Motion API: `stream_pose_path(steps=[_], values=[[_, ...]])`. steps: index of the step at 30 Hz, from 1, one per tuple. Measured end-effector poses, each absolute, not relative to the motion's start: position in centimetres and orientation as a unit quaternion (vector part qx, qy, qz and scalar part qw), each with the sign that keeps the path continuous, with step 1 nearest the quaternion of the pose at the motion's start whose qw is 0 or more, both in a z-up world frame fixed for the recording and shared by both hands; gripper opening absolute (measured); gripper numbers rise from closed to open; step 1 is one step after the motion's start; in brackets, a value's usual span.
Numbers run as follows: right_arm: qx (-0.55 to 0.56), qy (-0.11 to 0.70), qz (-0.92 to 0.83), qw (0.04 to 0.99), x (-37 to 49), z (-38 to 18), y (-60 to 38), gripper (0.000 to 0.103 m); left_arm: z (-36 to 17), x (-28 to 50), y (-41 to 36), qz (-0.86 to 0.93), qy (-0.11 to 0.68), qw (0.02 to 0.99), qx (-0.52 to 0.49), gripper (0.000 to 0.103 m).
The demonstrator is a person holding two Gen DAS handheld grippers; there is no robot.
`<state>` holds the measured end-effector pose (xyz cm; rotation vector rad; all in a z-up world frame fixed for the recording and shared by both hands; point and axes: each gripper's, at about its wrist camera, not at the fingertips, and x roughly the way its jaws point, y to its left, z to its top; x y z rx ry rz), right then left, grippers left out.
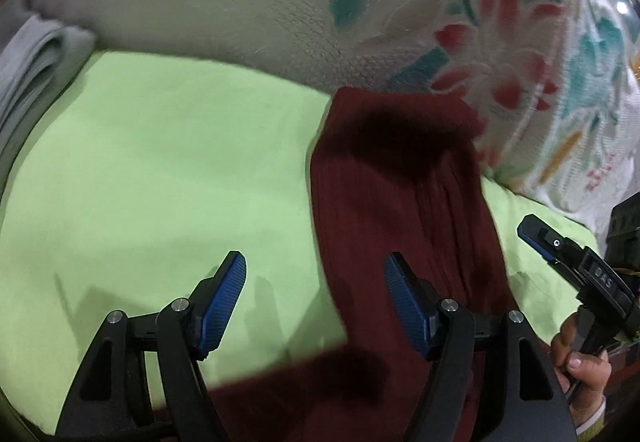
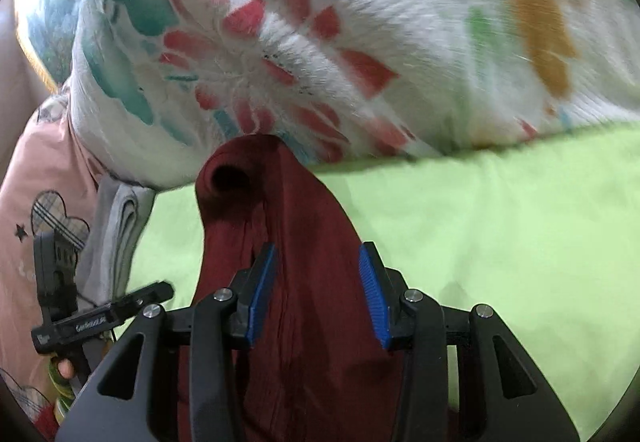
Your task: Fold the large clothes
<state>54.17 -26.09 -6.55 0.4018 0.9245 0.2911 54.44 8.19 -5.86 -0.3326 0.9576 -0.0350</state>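
At the far left a folded grey cloth lies on the lime-green sheet of the bed. The left tongs hang released over the sheet, nothing between the pads — one blue pad sits above the edge of the maroon garment. That garment lies in a long strip across the sheet, its tubular end against the floral blanket. The right tongs stand parted over the maroon cloth, not pinching it.
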Motion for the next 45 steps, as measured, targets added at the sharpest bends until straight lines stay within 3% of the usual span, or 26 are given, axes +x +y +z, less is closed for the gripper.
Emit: stream_pose_path(steps=[7,8,9,11,12,13,21,28,38,45], values=[[0.162,0.460,0.134,0.863,59.2,-9.5,-24.5,0.044,-8.0,60.3,7.3,-0.006,0.468,0.876,-0.119,0.073],[0.164,0.462,0.137,0.861,59.5,-9.8,-24.5,0.041,-8.1,60.5,7.1,-0.004,0.465,0.878,-0.112,0.072],[0.169,0.463,0.144,0.858,59.7,-10.1,-24.4,0.026,-8.2,60.9,6.8,0.000,0.460,0.882,-0.101,0.068],[0.179,0.466,0.153,0.853,59.9,-10.3,-24.4,0.004,-8.3,61.4,6.2,-0.005,0.456,0.886,-0.088,0.040],[0.181,0.463,0.153,0.854,59.6,-10.0,-24.5,0.004,-8.3,61.6,6.0,-0.015,0.458,0.885,-0.088,0.011],[0.180,0.455,0.155,0.858,59.2,-9.6,-24.7,0.004,-8.2,61.7,5.8,-0.033,0.460,0.882,-0.097,0.004],[0.199,0.384,0.132,0.892,53.4,-3.0,-29.6,0.003,-2.4,56.2,4.5,-0.076,0.378,0.920,-0.067,0.003],[0.229,0.350,0.131,0.899,43.1,0.2,-32.5,0.003,1.1,45.3,1.8,-0.151,0.319,0.935,-0.018,0.003],[0.228,0.394,0.124,0.882,31.3,-4.0,-30.8,0.003,-4.2,31.8,0.1,-0.179,0.338,0.924,0.025,0.003],[0.211,0.433,0.107,0.869,27.1,-6.8,-29.4,0.006,-8.2,29.6,1.8,-0.172,0.398,0.901,-0.012,0.007]])
